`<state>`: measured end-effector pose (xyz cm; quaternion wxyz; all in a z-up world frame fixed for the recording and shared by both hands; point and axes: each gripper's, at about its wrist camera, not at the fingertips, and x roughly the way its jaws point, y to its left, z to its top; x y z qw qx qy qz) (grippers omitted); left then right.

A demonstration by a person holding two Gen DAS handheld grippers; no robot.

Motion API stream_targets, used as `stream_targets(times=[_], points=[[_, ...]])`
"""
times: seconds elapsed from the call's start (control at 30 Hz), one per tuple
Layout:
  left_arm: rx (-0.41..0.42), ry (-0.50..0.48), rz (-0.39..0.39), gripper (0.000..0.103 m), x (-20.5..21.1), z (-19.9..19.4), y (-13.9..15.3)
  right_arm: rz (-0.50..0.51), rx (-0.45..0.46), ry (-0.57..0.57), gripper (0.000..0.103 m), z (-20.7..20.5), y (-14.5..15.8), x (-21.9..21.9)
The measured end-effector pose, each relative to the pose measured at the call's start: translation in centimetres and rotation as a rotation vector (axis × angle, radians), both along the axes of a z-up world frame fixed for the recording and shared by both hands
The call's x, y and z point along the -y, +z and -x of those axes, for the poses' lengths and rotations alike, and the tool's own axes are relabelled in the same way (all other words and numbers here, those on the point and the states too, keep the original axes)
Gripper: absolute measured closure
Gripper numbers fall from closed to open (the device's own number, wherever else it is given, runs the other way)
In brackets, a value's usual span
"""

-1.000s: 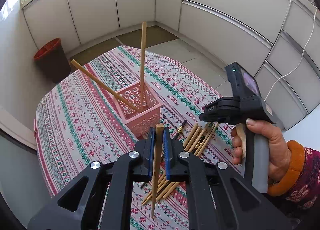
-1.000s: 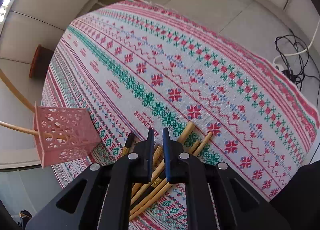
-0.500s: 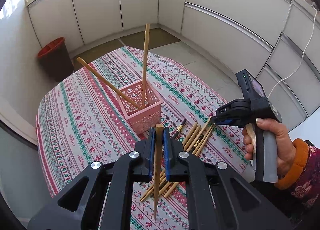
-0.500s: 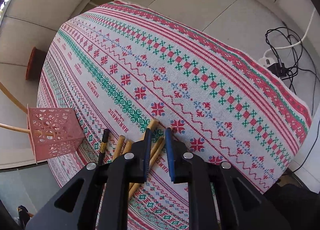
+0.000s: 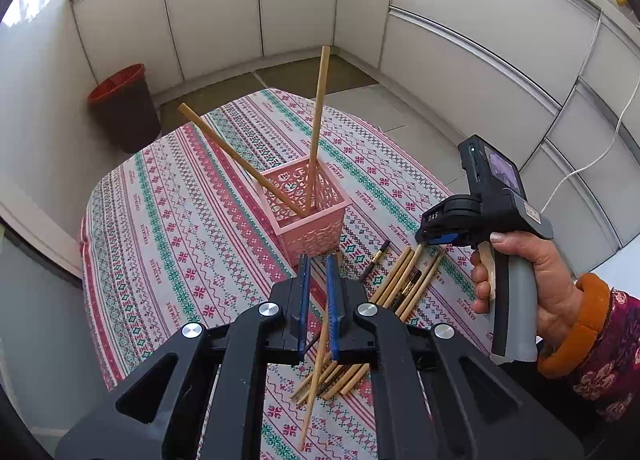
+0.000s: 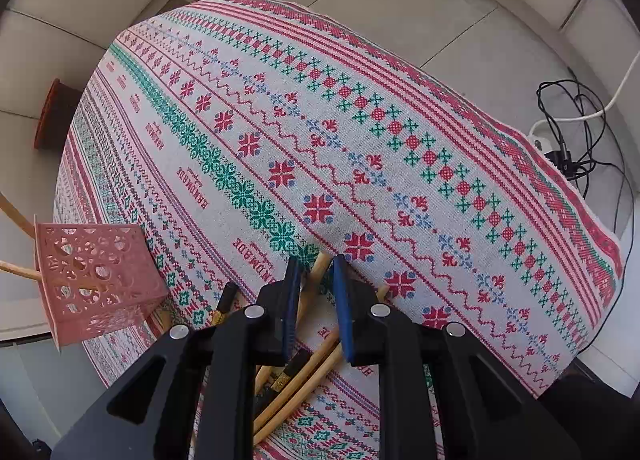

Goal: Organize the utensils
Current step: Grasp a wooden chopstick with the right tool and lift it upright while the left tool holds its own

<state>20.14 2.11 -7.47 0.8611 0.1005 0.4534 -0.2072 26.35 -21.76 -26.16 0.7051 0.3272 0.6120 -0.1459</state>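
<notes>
Since a second ago the right tool (image 6: 316, 264) has come down onto the pile of bamboo chopsticks (image 5: 404, 280), and its jaws have spread. They now straddle the end of one chopstick (image 6: 314, 280) without pressing on it. The left tool (image 5: 317, 260) stays pressed together on a single chopstick (image 5: 316, 380), which hangs tilted below the pads over the desk (image 5: 180, 220). Just beyond it sits the pink lattice basket (image 5: 312, 228), with two chopsticks (image 5: 316, 132) leaning inside. The pile lies just beside the basket.
</notes>
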Motion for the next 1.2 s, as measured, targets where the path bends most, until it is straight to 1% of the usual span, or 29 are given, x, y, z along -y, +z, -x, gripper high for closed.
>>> stream_targets(times=[0.03,0.1,0.17,0.2,0.23,0.27,0.3,0.33,0.37,0.4,0.43,0.47,0.5,0.53,0.6,0.63,0.67,0.73,0.77,0.8,0.9,0.93,0.97,1.0,1.07,1.13,1.2], points=[[0.0,0.007,-0.001,0.095,-0.1,0.2,0.0,0.016,0.001,0.004,0.088,-0.2,0.0,-0.1],[-0.034,0.023,0.02,0.095,-0.4,0.4,-0.6,0.012,0.042,0.004,0.09,-0.3,0.0,-0.2],[-0.1,0.067,0.073,0.093,-1.2,0.5,-2.3,-0.042,0.089,-0.005,0.091,0.4,-0.1,0.6],[-0.159,0.1,0.092,0.087,-1.6,0.3,-3.8,-0.058,0.099,-0.002,0.091,0.7,0.0,1.0],[-0.219,0.128,0.076,0.084,-1.8,-0.1,-5.4,-0.077,0.115,0.002,0.091,1.0,0.3,1.4],[-0.26,0.141,0.024,0.084,-1.6,-0.4,-6.7,-0.089,0.126,0.011,0.092,1.3,0.7,1.8],[-0.27,0.146,-0.041,0.084,-1.2,-0.6,-7.6,-0.095,0.142,0.032,0.092,1.5,1.5,2.0],[-0.266,0.132,-0.069,0.082,-0.7,-0.6,-7.9,-0.09,0.165,0.06,0.092,1.6,2.4,2.1],[-0.264,0.104,-0.079,0.081,-0.1,-0.8,-8.1,-0.075,0.193,0.094,0.092,1.8,3.6,2.2],[-0.263,0.084,-0.091,0.076,0.5,-1.2,-8.4,-0.063,0.212,0.114,0.092,2.0,4.6,2.3],[-0.259,0.076,-0.126,0.069,0.8,-1.8,-8.9,-0.055,0.229,0.132,0.092,2.4,5.4,2.5],[-0.264,0.074,-0.161,0.068,0.7,-2.4,-9.8,-0.049,0.241,0.148,0.092,2.7,6.1,2.6],[-0.276,0.081,-0.195,0.068,0.4,-3.1,-10.6,-0.047,0.252,0.16,0.092,2.9,6.9,2.9],[-0.289,0.094,-0.211,0.07,-0.2,-3.9,-11.5,-0.045,0.266,0.174,0.092,3.0,7.6,3.1],[-0.309,0.105,-0.199,0.07,-0.9,-5.0,-12.7,-0.034,0.303,0.193,0.092,3.3,8.7,3.7],[-0.312,0.09,-0.185,0.07,-0.7,-5.3,-13.1,-0.036,0.318,0.194,0.092,3.6,8.8,4.0],[-0.301,0.069,-0.176,0.07,-0.3,-5.4,-13.3,-0.06,0.331,0.188,0.092,3.5,8.8,4.3],[-0.258,0.041,-0.163,0.07,0.8,-5.7,-13.4,-0.111,0.325,0.178,0.093,3.5,8.6,4.6],[-0.253,0.04,-0.16,0.07,1.1,-5.9,-13.7,-0.125,0.326,0.179,0.093,3.5,8.6,4.6],[-0.258,0.04,-0.164,0.07,1.4,-6.2,-14.2,-0.13,0.328,0.182,0.093,3.3,8.6,4.3],[-0.286,0.054,-0.218,0.07,1.7,-6.9,-16.2,-0.147,0.32,0.2,0.093,3.3,8.6,4.1],[-0.266,0.053,-0.202,0.078,1.7,-7.1,-16.1,-0.145,0.318,0.204,0.093,3.2,8.5,4.0],[-0.275,0.049,-0.193,0.081,1.8,-7.2,-16.2,-0.138,0.317,0.206,0.093,3.1,8.3,3.8],[-0.273,0.046,-0.2,0.085,1.9,-7.2,-16.2,-0.136,0.315,0.206,0.093,3.1,8.2,3.7],[-0.263,0.04,-0.199,0.087,1.8,-6.9,-16.1,-0.149,0.312,0.202,0.093,3.3,8.2,3.7],[-0.26,0.042,-0.172,0.094,1.6,-6.3,-15.7,-0.138,0.327,0.203,0.093,3.6,8.5,3.6],[-0.23,0.034,-0.171,0.096,1.0,-5.1,-14.2,-0.135,0.345,0.205,0.093,4.3,9.1,3.5]])
